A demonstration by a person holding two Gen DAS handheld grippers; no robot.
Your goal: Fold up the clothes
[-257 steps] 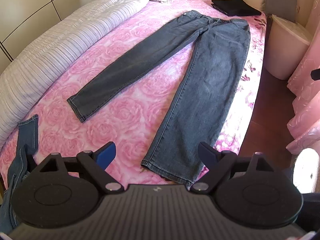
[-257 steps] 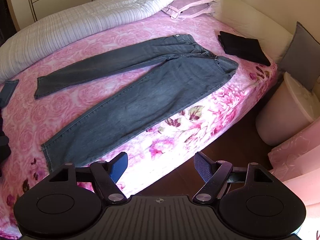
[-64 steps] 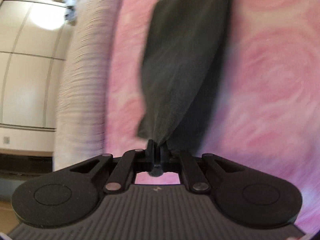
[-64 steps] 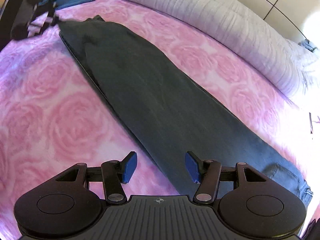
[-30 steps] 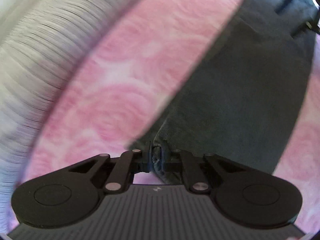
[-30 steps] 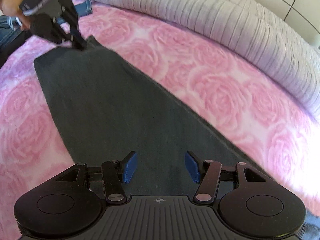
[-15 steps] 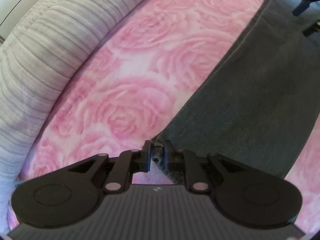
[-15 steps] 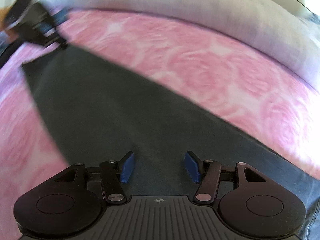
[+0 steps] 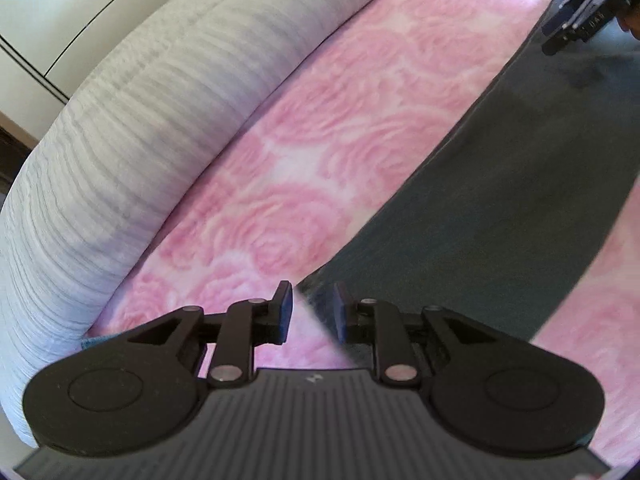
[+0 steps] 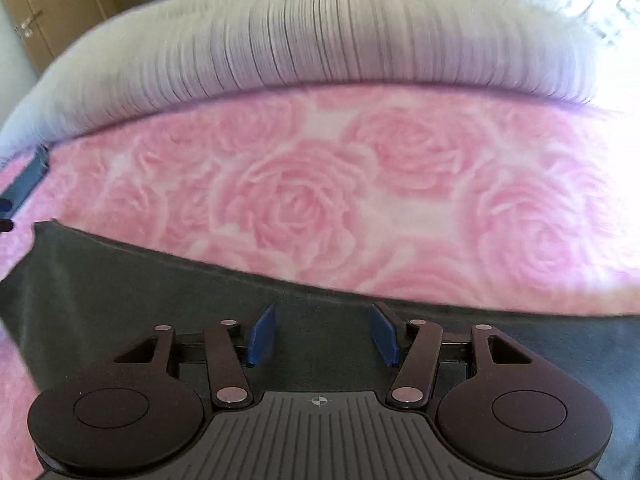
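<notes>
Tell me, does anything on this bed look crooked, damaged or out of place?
Nothing stands out. The dark jeans lie flat on the pink rose bedspread, beside the grey striped duvet. Both grippers' jaws are open and empty.

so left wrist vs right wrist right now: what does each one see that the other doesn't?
Left wrist only: the right gripper seen from outside, over the far stretch of the jeans, the cream cabinet panels, and the left gripper, open, at the jeans' corner.

Right wrist only: a wooden door with a handle, and the right gripper's own blue pads open over the denim, holding nothing.

Both: the dark jeans lying flat on the pink rose bedspread, with the grey striped duvet rolled along the far edge.
</notes>
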